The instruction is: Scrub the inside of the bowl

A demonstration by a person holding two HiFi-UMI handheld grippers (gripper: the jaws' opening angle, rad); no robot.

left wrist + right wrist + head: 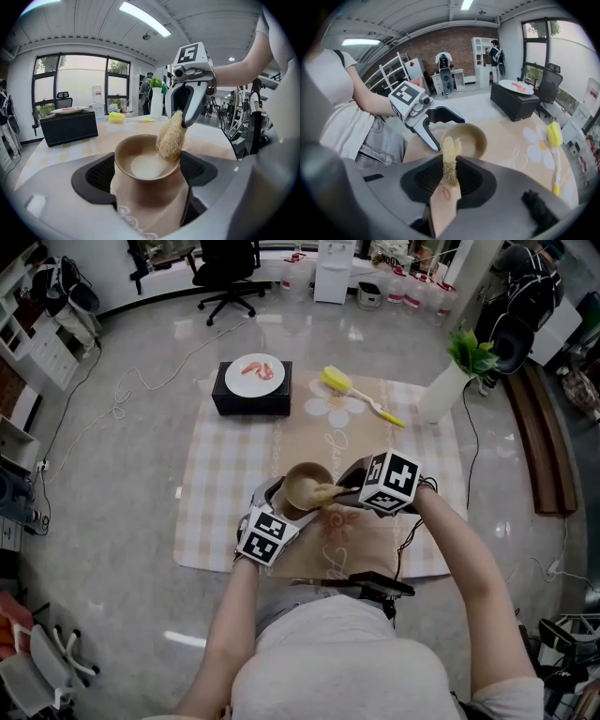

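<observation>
A tan bowl (305,486) sits between the jaws of my left gripper (284,501), which is shut on its sides; in the left gripper view the bowl (140,161) fills the gap, with its pale inside showing. My right gripper (345,487) is shut on a straw-coloured loofah scrubber (324,493). The scrubber (169,138) hangs over the bowl's right rim and its lower end rests against the inner wall. In the right gripper view the loofah (449,157) stands pinched between the pads, with the bowl (472,140) just beyond it.
A checked cloth (220,484) covers the floor under the work. On it, further away, stand a black box (251,399) bearing a white plate (255,371), a yellow dish brush (352,390) and a white vase with a plant (448,385). An office chair (230,273) stands far off.
</observation>
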